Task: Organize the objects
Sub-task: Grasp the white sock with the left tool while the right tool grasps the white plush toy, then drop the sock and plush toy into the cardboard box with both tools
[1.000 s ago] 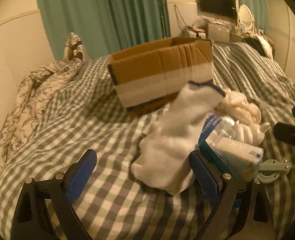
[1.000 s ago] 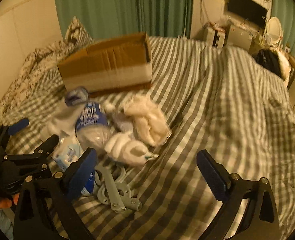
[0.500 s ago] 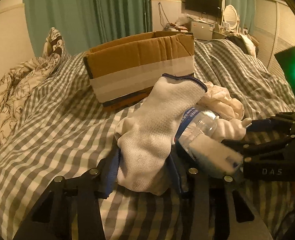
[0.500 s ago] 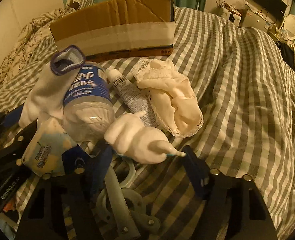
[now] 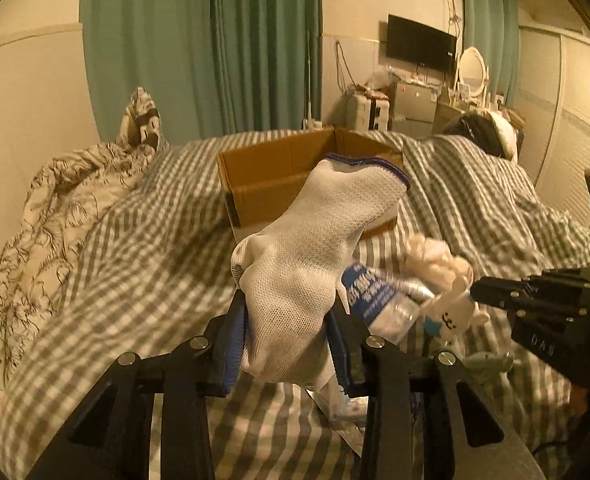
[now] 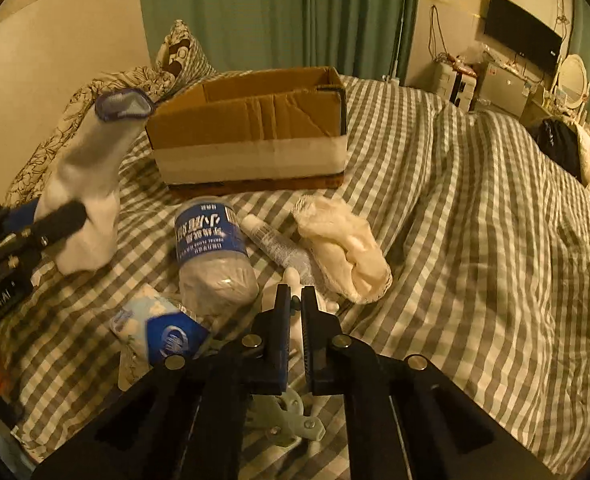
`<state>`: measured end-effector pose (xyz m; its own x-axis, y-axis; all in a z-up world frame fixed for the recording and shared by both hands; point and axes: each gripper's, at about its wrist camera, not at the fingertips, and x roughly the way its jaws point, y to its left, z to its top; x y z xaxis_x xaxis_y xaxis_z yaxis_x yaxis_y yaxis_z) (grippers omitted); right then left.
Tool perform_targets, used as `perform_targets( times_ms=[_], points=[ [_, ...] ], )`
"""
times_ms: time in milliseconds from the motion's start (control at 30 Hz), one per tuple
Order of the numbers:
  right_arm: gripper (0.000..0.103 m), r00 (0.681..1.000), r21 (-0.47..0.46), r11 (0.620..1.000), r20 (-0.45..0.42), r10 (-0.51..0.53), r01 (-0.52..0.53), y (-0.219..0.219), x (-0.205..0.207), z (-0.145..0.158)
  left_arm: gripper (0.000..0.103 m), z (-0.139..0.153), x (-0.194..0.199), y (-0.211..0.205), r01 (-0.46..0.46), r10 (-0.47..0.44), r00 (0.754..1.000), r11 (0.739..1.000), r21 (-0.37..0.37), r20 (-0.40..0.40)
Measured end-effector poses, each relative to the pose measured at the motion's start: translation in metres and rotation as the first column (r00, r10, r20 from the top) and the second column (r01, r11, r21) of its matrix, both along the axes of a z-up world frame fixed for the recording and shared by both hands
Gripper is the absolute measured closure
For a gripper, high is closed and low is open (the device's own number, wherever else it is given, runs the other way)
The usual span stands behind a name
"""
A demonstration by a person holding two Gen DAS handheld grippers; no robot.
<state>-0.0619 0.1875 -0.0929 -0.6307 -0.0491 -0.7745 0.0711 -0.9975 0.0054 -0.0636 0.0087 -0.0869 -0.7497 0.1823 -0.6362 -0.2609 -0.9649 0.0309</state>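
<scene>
My left gripper (image 5: 289, 344) is shut on a white sock with a blue cuff (image 5: 315, 264) and holds it up above the checked bed; the sock also shows in the right wrist view (image 6: 91, 196). My right gripper (image 6: 295, 320) is shut on a small white figure (image 6: 293, 280), mostly hidden between the jaws; the figure also shows in the left wrist view (image 5: 455, 308). An open cardboard box (image 6: 251, 132) stands behind the pile. A plastic water bottle (image 6: 211, 252), a small tube (image 6: 275, 246), a cream cloth (image 6: 343, 248) and a tissue pack (image 6: 159, 328) lie on the bed.
Grey plastic hooks (image 6: 291, 416) lie under my right gripper. A floral duvet and pillow (image 5: 55, 208) are at the left. A dark bag (image 6: 559, 148) sits at the far right of the bed. Curtains, a TV and a fridge stand behind.
My left gripper closed on the sock and lifted it off the bed. My right gripper closed on the white figure and rose a little.
</scene>
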Motion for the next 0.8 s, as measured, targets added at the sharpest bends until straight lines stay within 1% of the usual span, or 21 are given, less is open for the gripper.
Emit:
perform_targets(
  times_ms=[67, 133, 267, 333, 367, 467, 533, 600, 667, 800],
  points=[
    [0.098, 1.000, -0.016, 1.000, -0.028, 0.000, -0.001, 0.002, 0.001, 0.011, 0.066, 0.008, -0.002, -0.002, 0.000, 0.000, 1.000, 1.000, 0.006, -0.013],
    [0.098, 0.998, -0.023, 1.000, -0.061, 0.019, -0.020, 0.005, -0.001, 0.028, 0.066, 0.018, -0.008, -0.003, 0.002, -0.001, 1.000, 1.000, 0.017, -0.029],
    [0.099, 0.987, 0.023, 0.998, -0.148, 0.061, -0.059, 0.001, -0.015, 0.080, 0.066, 0.046, -0.030, -0.003, 0.010, -0.006, 0.998, 0.998, 0.063, -0.061],
    [0.099, 0.977, 0.026, 0.996, -0.192, 0.094, -0.091, -0.002, -0.029, 0.112, 0.066, 0.061, -0.046, -0.001, 0.005, 0.001, 0.996, 0.998, 0.069, -0.088],
    [0.098, 0.972, 0.029, 0.994, -0.209, 0.105, -0.102, -0.006, -0.036, 0.123, 0.066, 0.068, -0.055, 0.000, 0.006, 0.001, 0.995, 0.997, 0.071, -0.098],
    [0.099, 0.955, 0.071, 0.988, -0.257, 0.148, -0.134, -0.020, -0.070, 0.160, 0.066, 0.086, -0.087, 0.002, 0.003, 0.007, 0.994, 0.996, 0.093, -0.109],
    [0.098, 0.949, 0.084, 0.986, -0.272, 0.162, -0.144, -0.027, -0.093, 0.172, 0.066, 0.093, -0.106, 0.003, -0.013, 0.022, 0.992, 0.997, 0.077, -0.120],
    [0.099, 0.949, 0.084, 0.984, -0.263, 0.172, -0.155, -0.033, -0.119, 0.174, 0.066, 0.095, -0.125, 0.005, -0.023, 0.031, 0.993, 0.998, 0.065, -0.117],
    [0.099, 0.955, 0.074, 0.983, -0.238, 0.178, -0.165, -0.038, -0.147, 0.166, 0.066, 0.089, -0.147, 0.009, -0.028, 0.034, 0.995, 0.998, 0.061, -0.093],
    [0.098, 0.966, 0.055, 0.982, -0.176, 0.189, -0.182, -0.042, -0.193, 0.133, 0.066, 0.066, -0.176, 0.016, -0.034, 0.036, 0.998, 0.999, 0.031, -0.045]
  ],
)
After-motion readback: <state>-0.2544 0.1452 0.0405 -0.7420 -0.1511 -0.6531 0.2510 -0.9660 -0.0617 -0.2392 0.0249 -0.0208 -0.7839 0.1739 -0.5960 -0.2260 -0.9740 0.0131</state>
